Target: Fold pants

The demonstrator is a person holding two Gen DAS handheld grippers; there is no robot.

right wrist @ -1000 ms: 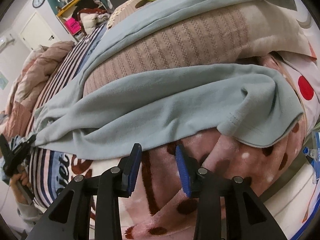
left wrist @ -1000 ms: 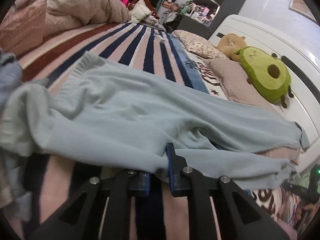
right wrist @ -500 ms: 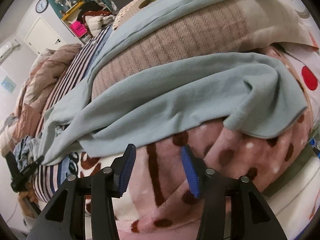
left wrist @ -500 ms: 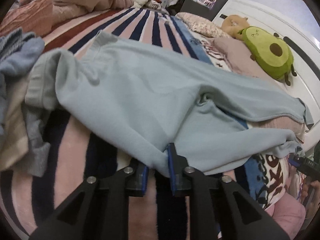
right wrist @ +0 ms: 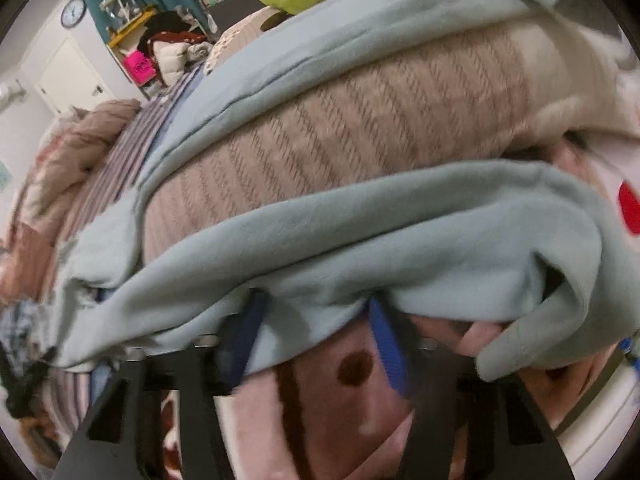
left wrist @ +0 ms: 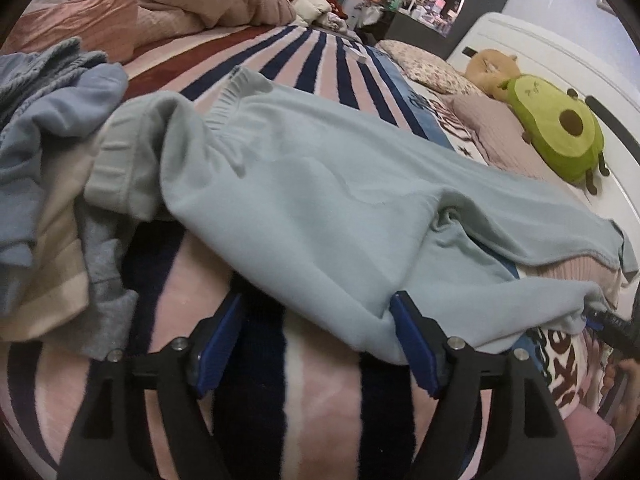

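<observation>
Left wrist view: we see the light blue sweatpants spread lengthwise over the striped blanket on the bed, ribbed waistband twd the heap of other clothes at left, legs running off to the right past the avocado plush. Left gripper jaws have just been opening; they stand wide now, released. The near edge of the fabric lies betw. the blue pads but neither pad presses it.

Right wrist view (blurred): right gripper sits at the near leg's edge, close to the cuff. Jaws have just been closing a little; cloth drapes over and betw. the pads, yet a clear gap remains, so we read it as not clamped.

Step, as we judge it: laying-out/regrip stage. Pants lie flat but the two legs are apart, w/ a beige knit pillow showing betw. them. No fold made yet.

Next move prob. needs both claws to clench the near leg edge, one near crotch, one near cuff, then carry it over the far leg, edges aligned.
</observation>
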